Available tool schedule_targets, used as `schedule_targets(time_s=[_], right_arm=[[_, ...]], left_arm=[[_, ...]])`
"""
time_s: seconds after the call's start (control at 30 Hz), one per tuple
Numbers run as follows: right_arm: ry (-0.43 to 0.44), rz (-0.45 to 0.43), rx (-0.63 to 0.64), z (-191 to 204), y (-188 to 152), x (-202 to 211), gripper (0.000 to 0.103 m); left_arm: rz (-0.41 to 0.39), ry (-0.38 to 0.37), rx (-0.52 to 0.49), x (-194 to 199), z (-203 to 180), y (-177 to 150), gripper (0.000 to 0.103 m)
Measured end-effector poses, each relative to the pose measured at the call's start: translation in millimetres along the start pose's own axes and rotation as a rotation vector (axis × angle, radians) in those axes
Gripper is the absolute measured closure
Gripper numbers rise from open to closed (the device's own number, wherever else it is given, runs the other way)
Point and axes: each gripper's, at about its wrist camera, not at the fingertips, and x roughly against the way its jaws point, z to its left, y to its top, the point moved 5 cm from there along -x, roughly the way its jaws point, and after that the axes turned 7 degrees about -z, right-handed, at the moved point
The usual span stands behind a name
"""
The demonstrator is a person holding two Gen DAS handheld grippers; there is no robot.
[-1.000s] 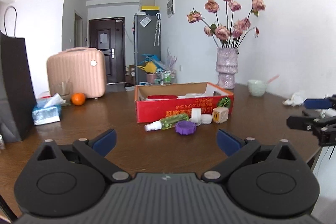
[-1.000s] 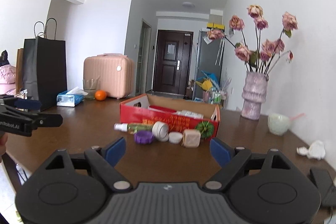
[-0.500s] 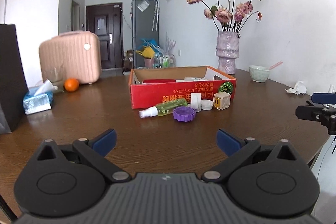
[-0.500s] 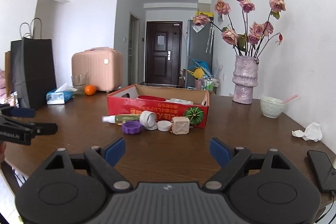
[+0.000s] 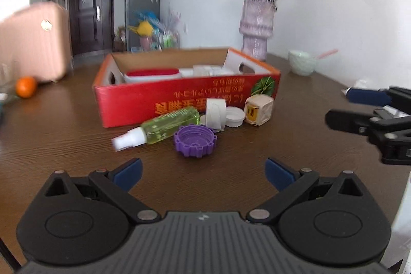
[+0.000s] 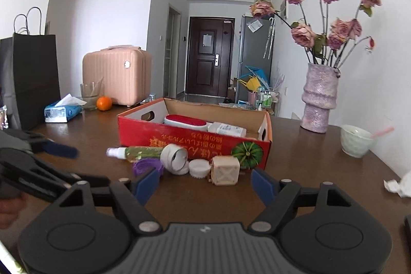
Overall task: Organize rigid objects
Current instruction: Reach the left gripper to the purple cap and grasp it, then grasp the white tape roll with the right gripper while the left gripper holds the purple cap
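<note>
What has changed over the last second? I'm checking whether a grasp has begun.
Both hand-held grippers moved closer to the clutter before the red box. The right hand-held gripper is closing, nothing between its pads; the left is open. Spray bottle, purple cap and beige cube stayed put.

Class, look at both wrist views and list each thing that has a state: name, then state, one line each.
Red cardboard box: open-topped, items inside.
Spray bottle: lying on its side, cap on.
Purple lid: lying hollow side up.
White roll: tipped on its side.
Beige cube: upright beside the box.
Left gripper: open, empty.
Right gripper: jaws closing, nothing between them.
</note>
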Motion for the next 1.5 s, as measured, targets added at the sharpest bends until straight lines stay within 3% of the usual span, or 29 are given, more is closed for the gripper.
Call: schedule_targets(time_s=[0.2,0.27,0.3,0.33,0.37,0.5,0.6,0.73,0.83,0.87,0.93,0.97,1.03,1.27,1.4,1.5], right_arm=[[0.017,0.018,0.023,-9.2,3.1,-32.0,0.031],[0.022,0.034,0.027,-11.7,2.3,-43.0,0.031],[0.026,0.039,0.027,-12.5,2.4,-48.3,0.031],[0.033,0.045,0.023,-13.0,2.1,-52.7,0.032],[0.046,0.050,0.017,-13.1,2.2,-57.4,0.032],[0.084,0.070,-0.010,-9.5,2.0,-75.0,0.034],[0.112,0.085,-0.004,-0.8,0.6,-89.0,0.034],[0.131,0.112,0.014,16.0,-1.3,-113.5,0.035],[0.118,0.153,0.012,25.7,-5.0,-136.1,0.038],[0.113,0.165,0.007,27.6,-6.9,-141.1,0.041],[0.103,0.201,-0.009,29.4,-11.2,-151.1,0.071],[0.094,0.219,-0.019,29.5,-14.0,-154.8,0.077],[0.086,0.213,-0.020,30.0,-15.7,-154.9,0.078],[0.047,0.139,-0.023,25.6,-6.2,-111.3,0.078],[0.027,0.095,-0.018,19.5,-5.9,-59.3,0.078],[0.008,0.089,-0.044,11.4,-10.5,-20.4,0.078]], left_arm=[[0.048,0.007,-0.009,-57.0,3.6,12.2,0.005],[0.070,0.004,0.010,-69.5,5.4,12.9,0.025],[0.082,-0.004,0.022,-74.9,6.3,12.6,0.030],[0.096,-0.009,0.035,-78.7,7.3,11.4,0.043],[0.106,-0.012,0.048,-81.6,8.6,10.0,0.048],[0.102,-0.021,0.053,-71.5,13.8,7.5,0.048],[0.052,-0.021,0.060,-50.3,23.7,8.4,0.048],[-0.033,0.026,0.061,-27.5,39.8,9.2,0.048],[-0.033,0.054,0.071,-28.7,49.0,8.2,0.048],[-0.019,0.055,0.078,-29.6,50.8,8.1,0.048],[-0.032,0.032,0.086,-25.6,50.5,10.8,0.048],[-0.046,0.019,0.082,-22.1,50.5,11.3,0.048],[-0.064,0.003,0.065,-19.5,47.1,12.1,0.048],[-0.069,0.039,0.064,-9.7,45.5,8.4,0.048],[-0.164,0.133,0.032,33.1,35.3,-4.9,0.048],[-0.155,0.100,0.079,61.4,25.3,-19.0,0.048]])
